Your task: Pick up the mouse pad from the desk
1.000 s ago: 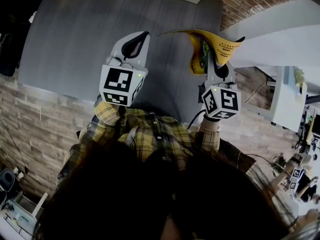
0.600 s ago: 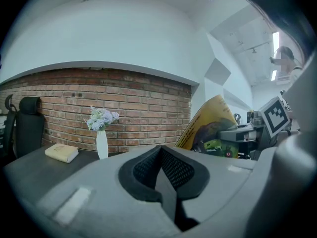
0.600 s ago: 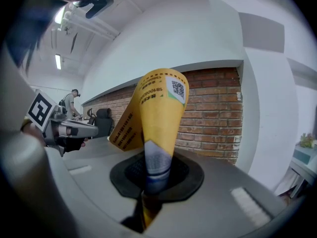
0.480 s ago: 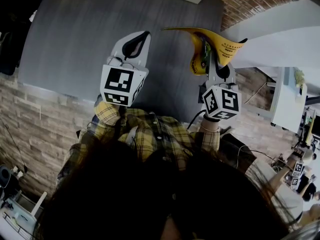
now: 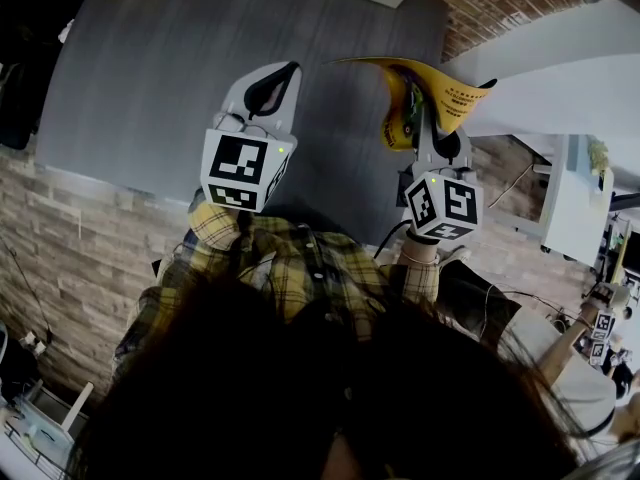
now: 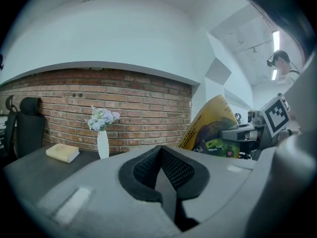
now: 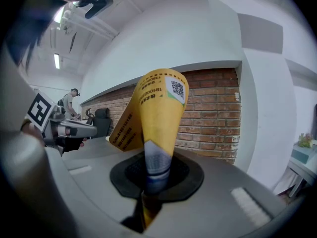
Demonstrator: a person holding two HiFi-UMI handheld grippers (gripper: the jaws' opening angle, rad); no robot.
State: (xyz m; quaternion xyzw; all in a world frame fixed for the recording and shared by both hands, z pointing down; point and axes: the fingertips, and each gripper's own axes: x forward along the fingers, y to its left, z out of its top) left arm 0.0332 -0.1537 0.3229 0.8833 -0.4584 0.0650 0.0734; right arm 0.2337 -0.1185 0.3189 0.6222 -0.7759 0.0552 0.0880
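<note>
We are holding the pad (image 5: 440,86) up in the right claw (image 5: 418,128), and it is hanging clear of the surface (image 5: 150,78), curling over near the right edge. In the right claw view the jaws are pinching the pad's lower end between them, with the yellow sheet standing up and bending over to the left. So the pick-up itself is looking done to us: the pad is off the surface and gripped. Nothing seems to be left but keeping hold of it or carrying it wherever it is wanted.

The left claw (image 5: 278,80) is sitting closed on nothing, its pads meeting with no thing between them. It is hovering over the middle of the surface, beside the right one. A book (image 6: 62,152) and a vase (image 6: 102,144) are sitting at the far side, well apart from both claws.

Against the earlier frames, almost nothing is changing. Both claws are keeping their places, and the pad's curled top edge is shifting only slightly. A person at the lower right of the head view is moving about in the background
</note>
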